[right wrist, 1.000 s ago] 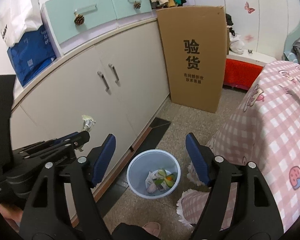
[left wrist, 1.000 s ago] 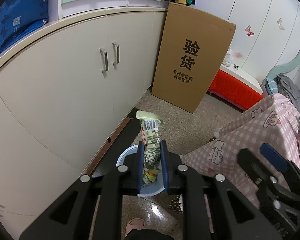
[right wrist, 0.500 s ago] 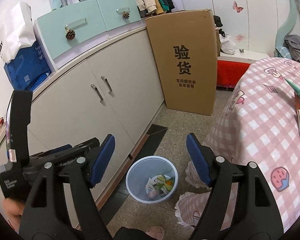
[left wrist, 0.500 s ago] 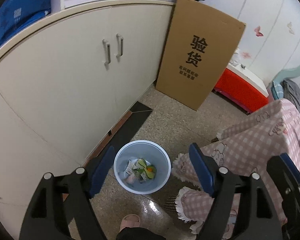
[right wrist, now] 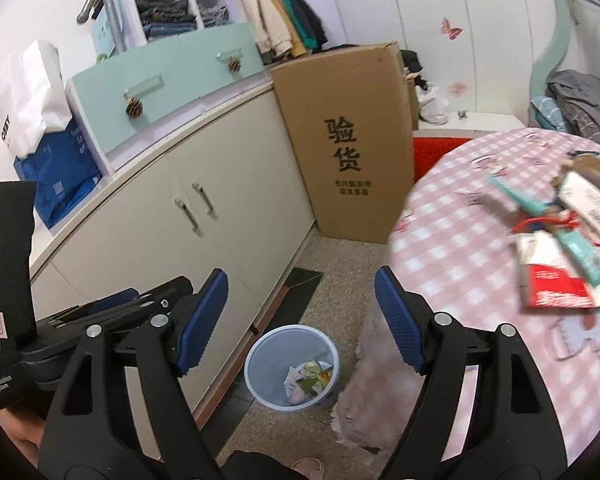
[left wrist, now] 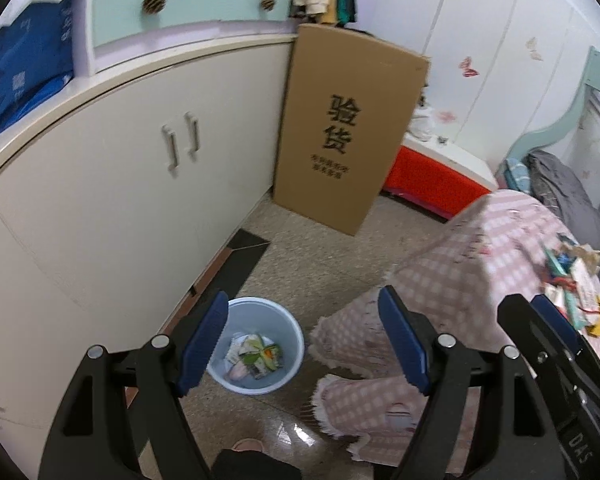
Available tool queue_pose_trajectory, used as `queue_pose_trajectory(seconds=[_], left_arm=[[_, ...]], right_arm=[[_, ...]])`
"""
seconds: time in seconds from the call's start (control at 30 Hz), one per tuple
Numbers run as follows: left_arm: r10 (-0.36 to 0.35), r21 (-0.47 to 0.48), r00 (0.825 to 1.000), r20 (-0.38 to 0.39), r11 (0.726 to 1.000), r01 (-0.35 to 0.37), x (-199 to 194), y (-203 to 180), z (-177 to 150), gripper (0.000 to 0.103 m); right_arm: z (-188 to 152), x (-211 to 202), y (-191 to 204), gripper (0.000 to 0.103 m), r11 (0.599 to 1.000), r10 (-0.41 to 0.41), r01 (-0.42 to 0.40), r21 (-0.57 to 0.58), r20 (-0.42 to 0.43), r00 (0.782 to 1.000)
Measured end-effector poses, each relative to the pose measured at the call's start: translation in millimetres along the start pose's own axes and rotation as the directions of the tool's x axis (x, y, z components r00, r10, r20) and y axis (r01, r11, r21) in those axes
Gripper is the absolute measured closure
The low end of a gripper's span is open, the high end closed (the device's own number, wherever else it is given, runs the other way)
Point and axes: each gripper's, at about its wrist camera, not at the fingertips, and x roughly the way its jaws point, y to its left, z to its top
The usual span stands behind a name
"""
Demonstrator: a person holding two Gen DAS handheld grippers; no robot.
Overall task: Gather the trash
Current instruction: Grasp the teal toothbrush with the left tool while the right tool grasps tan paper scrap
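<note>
A pale blue trash bin [left wrist: 288, 334] stands on the floor by the cabinet, with several wrappers [left wrist: 256, 356] inside; it also shows in the right wrist view [right wrist: 260, 354]. My left gripper [left wrist: 302, 344] is open and empty above the bin. My right gripper [right wrist: 300, 318] is open and empty, higher up. Loose trash [right wrist: 556, 236] lies on the pink checked tablecloth [right wrist: 460, 240] to the right: a red and white packet, teal wrappers, paper. It also shows at the right edge of the left wrist view [left wrist: 576, 284].
White cabinet doors [left wrist: 140, 200] run along the left. A tall cardboard box [left wrist: 348, 128] leans against the cabinet's end. A red box [left wrist: 428, 184] sits behind it. The tablecloth hem [left wrist: 364, 360] hangs close to the bin.
My left gripper opened and dropped the green wrapper into the bin, then lifted. Both views have swung right and up, bringing the table's trash into sight.
</note>
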Motion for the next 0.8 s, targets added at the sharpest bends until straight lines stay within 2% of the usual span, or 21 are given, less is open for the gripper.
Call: queue_pose_trajectory(seconds=[0.17,0.43,0.67,0.8], left_arm=[[-0.058,0.054,0.998,0.01,0.997,0.057,-10.6,-45.0,-1.2,0.025],[-0.144,0.142,0.99,-0.011,0.979,0.144,-14.9,-125.2,-7.7,0.023],[-0.233,0.175,0.969,-0.081,0.954,0.244,5.1,-199.2,-8.1,0.023],[-0.263,0.146,0.957,-0.124,0.949,0.28,24.5,-223.3,-3.2,0.023]], right_arm=[[8.0,-28.8,-36.4,0.028,0.999,-0.045,0.045,0.001,0.032,0.998],[27.0,-72.7,-129.4,0.028,0.987,-0.148,0.144,0.067,0.061,0.987],[34.3,-93.0,-193.4,0.028,0.97,-0.217,0.207,0.128,0.068,0.974],[35.1,-95.8,-218.7,0.028,0.964,-0.226,0.214,0.155,0.061,0.972]])
